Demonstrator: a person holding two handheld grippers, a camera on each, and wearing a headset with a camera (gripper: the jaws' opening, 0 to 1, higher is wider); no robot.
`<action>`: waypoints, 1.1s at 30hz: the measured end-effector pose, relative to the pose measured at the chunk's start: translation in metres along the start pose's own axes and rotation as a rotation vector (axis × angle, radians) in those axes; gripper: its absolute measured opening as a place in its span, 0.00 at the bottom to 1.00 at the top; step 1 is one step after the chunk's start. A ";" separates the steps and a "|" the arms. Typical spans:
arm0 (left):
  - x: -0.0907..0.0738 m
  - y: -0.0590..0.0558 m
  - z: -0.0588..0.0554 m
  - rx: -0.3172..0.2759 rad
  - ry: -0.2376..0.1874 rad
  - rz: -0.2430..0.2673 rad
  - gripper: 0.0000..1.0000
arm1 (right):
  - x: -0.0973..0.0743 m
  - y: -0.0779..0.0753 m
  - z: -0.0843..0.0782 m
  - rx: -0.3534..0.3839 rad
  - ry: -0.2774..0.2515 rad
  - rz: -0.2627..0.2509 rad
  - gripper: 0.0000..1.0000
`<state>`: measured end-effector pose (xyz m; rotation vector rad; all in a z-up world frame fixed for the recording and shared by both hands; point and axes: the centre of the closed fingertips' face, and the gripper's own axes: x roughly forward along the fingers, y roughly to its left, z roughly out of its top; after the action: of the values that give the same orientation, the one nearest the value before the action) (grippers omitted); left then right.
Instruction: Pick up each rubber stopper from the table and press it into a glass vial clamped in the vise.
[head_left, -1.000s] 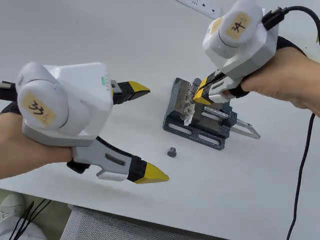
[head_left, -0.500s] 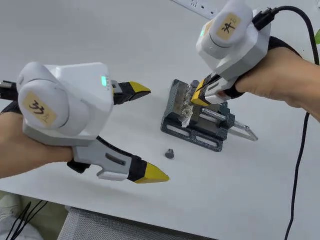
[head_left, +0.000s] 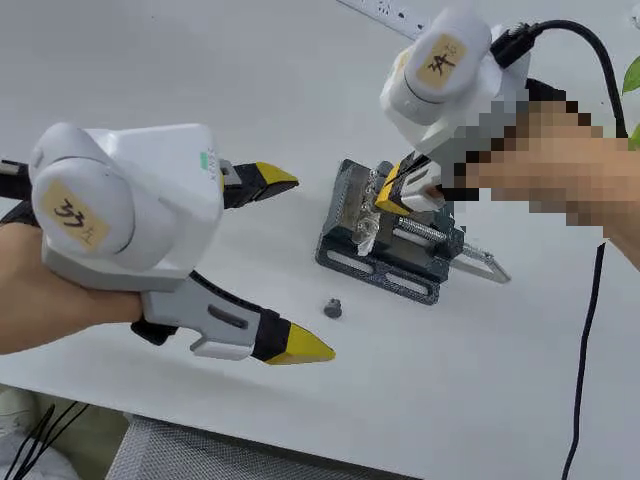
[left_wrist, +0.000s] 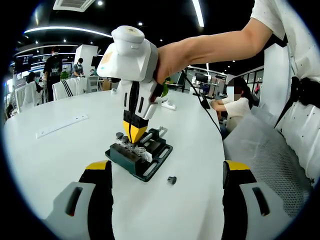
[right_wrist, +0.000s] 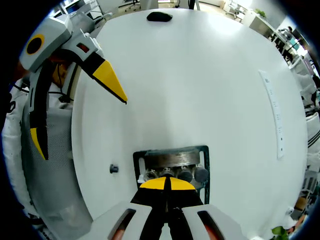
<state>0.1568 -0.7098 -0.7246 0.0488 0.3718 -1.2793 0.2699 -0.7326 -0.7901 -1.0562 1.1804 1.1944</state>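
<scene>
The right gripper's (right_wrist: 166, 184) jaws are pressed together, yellow tips meeting with no gap in the right gripper view. They point down at the row of glass vials (right_wrist: 185, 174) clamped in the vise (right_wrist: 172, 159). Whether anything is pinched under the tips is hidden. In the head view those tips sit right on top of the vials, at the clamping end of the dark vise, which stands on the white table (head_left: 200, 80).

The left gripper's (head_left: 288, 262) jaws are spread wide with nothing between them. It hangs above the table, well apart from the vise and aimed towards it.

One small dark rubber stopper (head_left: 333, 309) lies loose on the table just in front of the vise base, on the person's side, touching neither gripper. In the left gripper view it lies between that gripper's two yellow tips, farther out on the table.

A black cable (head_left: 590, 330) trails from the right gripper down the right edge. A white power strip (head_left: 400, 12) lies at the far edge of the table.
</scene>
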 end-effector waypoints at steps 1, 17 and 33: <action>0.000 0.000 0.000 0.000 0.000 0.000 0.91 | 0.000 0.000 0.000 0.004 -0.002 0.003 0.00; 0.002 -0.001 0.005 0.007 -0.007 -0.003 0.91 | 0.000 -0.002 0.000 0.008 0.005 0.019 0.00; -0.004 -0.001 0.006 0.030 0.034 0.011 0.91 | -0.005 -0.006 -0.001 0.043 -0.115 0.011 0.00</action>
<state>0.1563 -0.7074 -0.7177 0.0977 0.3808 -1.2748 0.2755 -0.7345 -0.7851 -0.9377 1.1191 1.2164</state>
